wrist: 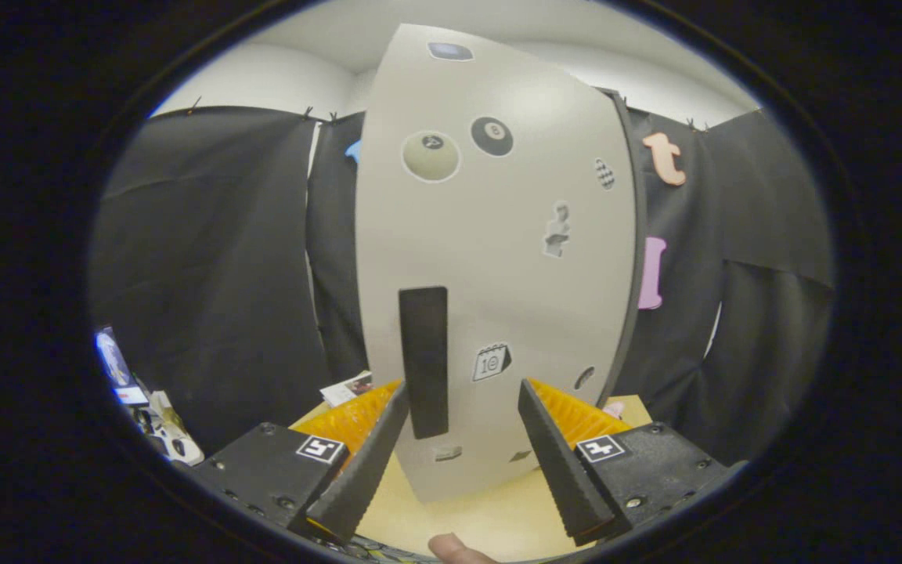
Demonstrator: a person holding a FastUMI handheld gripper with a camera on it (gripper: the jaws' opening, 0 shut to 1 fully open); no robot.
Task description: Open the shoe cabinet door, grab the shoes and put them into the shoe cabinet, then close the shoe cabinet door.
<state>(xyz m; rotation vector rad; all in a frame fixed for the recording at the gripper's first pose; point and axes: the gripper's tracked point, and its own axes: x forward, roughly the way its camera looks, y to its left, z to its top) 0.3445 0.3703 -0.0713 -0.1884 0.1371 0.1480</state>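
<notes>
The shoe cabinet door (498, 258) is a pale grey panel with several stickers, standing just ahead of my fingers. A dark vertical handle (423, 360) sits on it, low and left of its middle, right by my left fingertip (398, 395). My gripper (463, 392) is open, with its fingers spread in front of the door's lower part and nothing pressed between them. The door's dark right edge (629, 258) shows against the booth cloth. I cannot tell from here whether the door stands ajar.
A light wooden surface (459, 513) lies under the gripper. A fingertip of a person (451, 548) shows at the very bottom. Some small printed items (349, 388) lie left of the door, and a cluttered pile (149, 415) sits at far left.
</notes>
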